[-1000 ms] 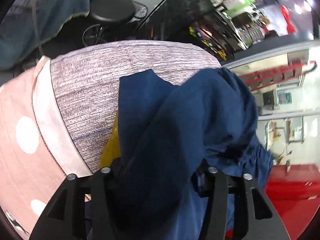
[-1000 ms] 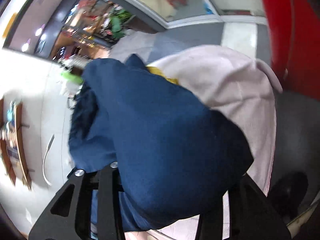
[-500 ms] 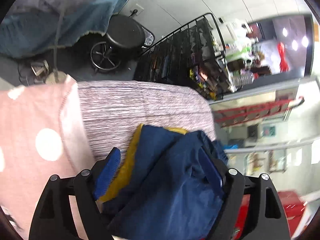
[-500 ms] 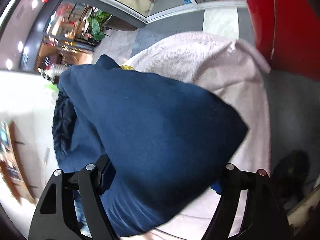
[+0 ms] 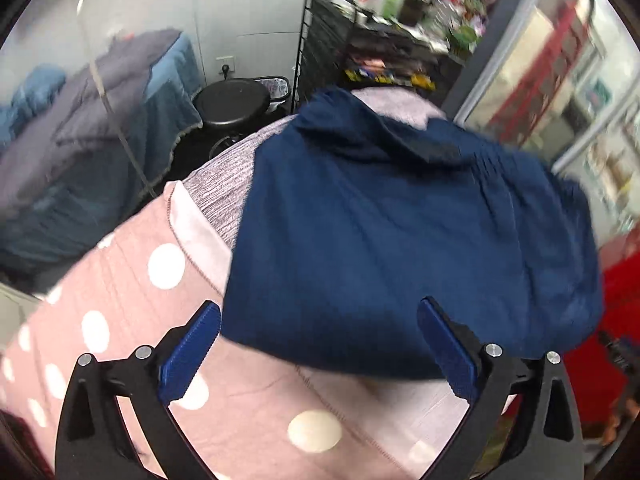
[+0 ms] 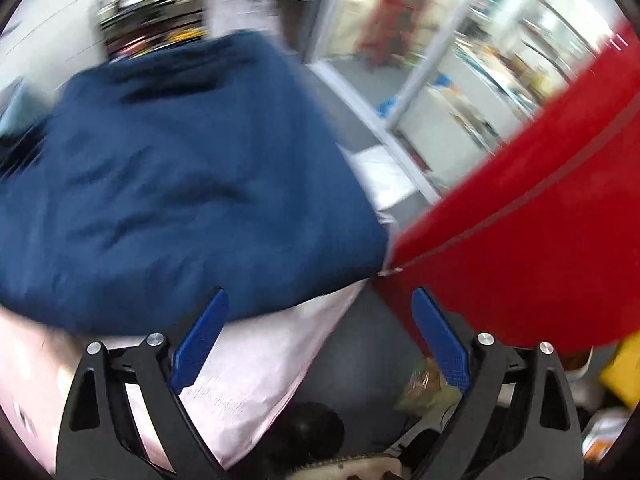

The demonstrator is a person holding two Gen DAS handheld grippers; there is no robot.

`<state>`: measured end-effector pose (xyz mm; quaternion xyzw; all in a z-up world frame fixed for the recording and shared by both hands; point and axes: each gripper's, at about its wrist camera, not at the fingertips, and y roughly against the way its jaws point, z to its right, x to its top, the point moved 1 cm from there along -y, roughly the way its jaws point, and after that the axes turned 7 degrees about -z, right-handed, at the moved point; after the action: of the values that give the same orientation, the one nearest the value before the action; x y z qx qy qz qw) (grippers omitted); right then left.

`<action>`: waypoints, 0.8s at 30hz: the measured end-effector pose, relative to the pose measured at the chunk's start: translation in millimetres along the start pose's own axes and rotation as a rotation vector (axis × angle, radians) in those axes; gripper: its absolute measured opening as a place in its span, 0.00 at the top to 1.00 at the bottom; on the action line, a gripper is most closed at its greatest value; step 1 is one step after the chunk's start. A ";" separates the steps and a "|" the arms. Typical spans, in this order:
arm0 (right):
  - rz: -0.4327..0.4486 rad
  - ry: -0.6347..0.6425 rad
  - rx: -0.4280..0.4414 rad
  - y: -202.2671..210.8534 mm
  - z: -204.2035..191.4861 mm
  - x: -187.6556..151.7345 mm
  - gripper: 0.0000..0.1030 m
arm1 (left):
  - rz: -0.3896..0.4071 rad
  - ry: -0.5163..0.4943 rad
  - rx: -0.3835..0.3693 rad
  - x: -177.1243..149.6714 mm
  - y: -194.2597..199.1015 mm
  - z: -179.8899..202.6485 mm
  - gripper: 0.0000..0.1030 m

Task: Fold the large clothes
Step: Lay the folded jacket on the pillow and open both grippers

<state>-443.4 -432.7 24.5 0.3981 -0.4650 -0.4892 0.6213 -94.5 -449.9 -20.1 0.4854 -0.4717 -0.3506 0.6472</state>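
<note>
Lying in a folded heap, the navy garment (image 5: pixel 408 232) covers the far part of a pink dotted sheet (image 5: pixel 132 304), and everything else is placed here against that garment. Left of it in the left wrist view sit a blue-grey pile of bedding (image 5: pixel 92 140) and a black stool (image 5: pixel 232 102); a grey knit cloth (image 5: pixel 228 184) shows just beside its left edge, tucked under it. The left claw (image 5: pixel 320 344) hangs spread wide and empty, its blue pads (image 5: pixel 192 350) clear of the fabric, just short of the garment's near hem. A dark wire rack (image 5: pixel 332 44) stands behind the garment. In the right wrist view, which is blurred, the garment (image 6: pixel 180 168) fills the left half; the right claw (image 6: pixel 320 336) is likewise spread and grips nothing, poised near the garment's right corner above pale pink cloth (image 6: pixel 256 364). Right of the garment rises a red panel (image 6: pixel 520 232), with glass doors (image 6: pixel 460 80) beyond.
</note>
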 end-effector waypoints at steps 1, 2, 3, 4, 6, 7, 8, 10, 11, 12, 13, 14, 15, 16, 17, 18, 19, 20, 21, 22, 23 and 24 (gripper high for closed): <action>-0.015 0.061 0.024 2.9 -15.9 -4.9 0.09 | -0.013 -0.013 0.023 -4.6 0.3 6.4 0.06; -0.022 0.108 0.034 5.3 -28.5 -7.7 0.09 | -0.038 -0.032 0.054 -10.8 -2.1 17.0 0.06; -0.027 0.159 0.043 8.0 -43.7 -11.2 0.09 | -0.055 -0.046 0.068 -15.7 -4.1 24.1 0.06; -0.027 0.201 0.052 11.2 -59.1 -13.5 0.09 | -0.077 -0.061 0.083 -20.3 -6.4 31.7 0.06; -0.052 0.250 0.063 10.6 -77.8 -17.1 0.09 | -0.116 -0.083 0.100 -28.3 -9.5 45.5 0.06; -0.064 0.263 0.065 9.2 -83.3 -17.1 0.09 | -0.132 -0.091 0.100 -32.0 -10.7 51.0 0.06; -0.073 0.275 0.069 8.9 -89.4 -18.5 0.09 | -0.151 -0.104 0.094 -36.5 -11.9 57.7 0.06; -0.082 0.287 0.092 11.4 -98.0 -20.7 0.09 | -0.180 -0.119 0.089 -43.1 -13.4 66.2 0.06; -0.083 0.289 0.100 11.9 -100.5 -18.7 0.09 | -0.199 -0.126 0.091 -47.4 -14.7 70.7 0.06; -0.087 0.292 0.109 12.6 -102.2 -18.9 0.09 | -0.210 -0.133 0.092 -50.3 -15.0 73.9 0.06; -0.091 0.294 0.111 13.3 -105.4 -16.8 0.09 | -0.215 -0.138 0.095 -52.3 -15.6 77.1 0.06; -0.093 0.295 0.116 12.6 -104.5 -13.9 0.09 | -0.220 -0.143 0.102 -55.1 -15.4 79.4 0.06; -0.093 0.292 0.122 12.2 -103.1 -11.8 0.09 | -0.224 -0.147 0.112 -56.0 -16.7 82.5 0.06; -0.094 0.291 0.124 11.4 -106.9 -12.9 0.09 | -0.225 -0.150 0.119 -56.6 -16.6 84.3 0.06; -0.094 0.290 0.128 11.6 -107.0 -12.5 0.09 | -0.222 -0.153 0.127 -57.6 -15.7 85.2 0.06; -0.092 0.287 0.131 12.3 -106.6 -12.1 0.09 | -0.219 -0.154 0.133 -57.3 -15.7 86.0 0.06; -0.091 0.286 0.132 13.1 -105.5 -11.3 0.09 | -0.216 -0.156 0.137 -57.5 -14.6 86.5 0.06; -0.087 0.285 0.135 15.6 -103.4 -13.5 0.09 | -0.217 -0.158 0.140 -57.9 -14.4 87.4 0.06; -0.083 0.284 0.135 17.0 -103.2 -12.7 0.09 | -0.218 -0.161 0.146 -58.1 -13.8 88.4 0.06; -0.080 0.282 0.135 18.9 -103.7 -11.5 0.09 | -0.216 -0.162 0.149 -57.2 -12.9 90.1 0.06; -0.074 0.280 0.136 20.9 -103.0 -10.3 0.09 | -0.213 -0.160 0.149 -56.6 -12.5 89.3 0.06; -0.072 0.278 0.136 24.3 -103.8 -8.5 0.09 | -0.210 -0.153 0.150 -56.1 -11.2 88.8 0.06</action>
<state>-338.0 -415.3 20.0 0.5195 -0.3923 -0.4187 0.6332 -196.2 -428.2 -38.6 0.5511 -0.4912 -0.4159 0.5311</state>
